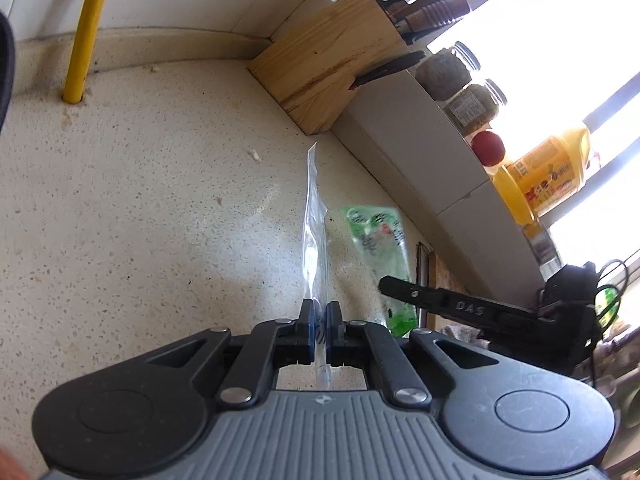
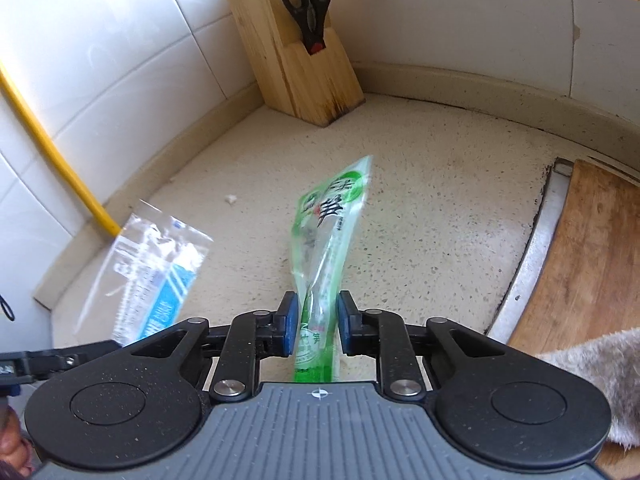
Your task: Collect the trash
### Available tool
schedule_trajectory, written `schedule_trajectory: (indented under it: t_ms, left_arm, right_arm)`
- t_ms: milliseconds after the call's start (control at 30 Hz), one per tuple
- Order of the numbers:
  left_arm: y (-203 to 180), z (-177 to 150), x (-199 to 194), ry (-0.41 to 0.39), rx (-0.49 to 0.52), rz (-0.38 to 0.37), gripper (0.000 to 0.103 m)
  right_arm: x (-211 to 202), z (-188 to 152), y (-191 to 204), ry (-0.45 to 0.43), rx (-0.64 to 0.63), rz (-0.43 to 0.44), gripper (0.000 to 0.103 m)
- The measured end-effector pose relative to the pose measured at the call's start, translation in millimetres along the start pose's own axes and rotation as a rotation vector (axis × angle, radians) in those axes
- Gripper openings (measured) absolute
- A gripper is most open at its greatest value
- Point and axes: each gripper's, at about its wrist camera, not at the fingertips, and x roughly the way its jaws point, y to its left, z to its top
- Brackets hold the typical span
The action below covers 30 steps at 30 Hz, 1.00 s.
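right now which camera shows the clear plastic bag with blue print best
The right wrist view: the clear plastic bag with blue print faces that camera broadside, so its printing shows. The left wrist view sees it edge-on, a thin sliver pinched in the left gripper.

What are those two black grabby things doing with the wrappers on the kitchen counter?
A person is picking up trash with a hand-held gripper in each hand. The left hand-held gripper is pinching a clear plastic bag with blue print. The right hand-held gripper has a green printed plastic wrapper between its fingers, which look not quite closed on it. Both pieces stick out over the speckled beige countertop, near the wooden knife block.
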Motion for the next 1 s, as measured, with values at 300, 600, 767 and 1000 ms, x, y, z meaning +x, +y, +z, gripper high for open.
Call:
schedule_trajectory:
  t_ms: [300, 600, 767, 1000]
  left_arm:
    - [-21, -1, 6, -0.008, 0.069, 0.063, 0.001]
    - [-54, 6, 34, -0.016, 0.189, 0.133, 0.001]
    - [-64, 4, 45, -0.008, 0.233, 0.187, 0.001]
    - [-74, -1, 50, -0.001, 0.265, 0.250, 0.001]
  right_arm:
    - [-21, -2, -13, -0.049, 0.031, 0.041, 0.026]
    - [-39, 1, -37, -0.112, 0.066, 0.026, 0.026]
    - [-38, 2, -47, -0.111, 0.077, 0.055, 0.026]
    - [-34, 0, -60, -0.097, 0.159, 0.180, 0.026]
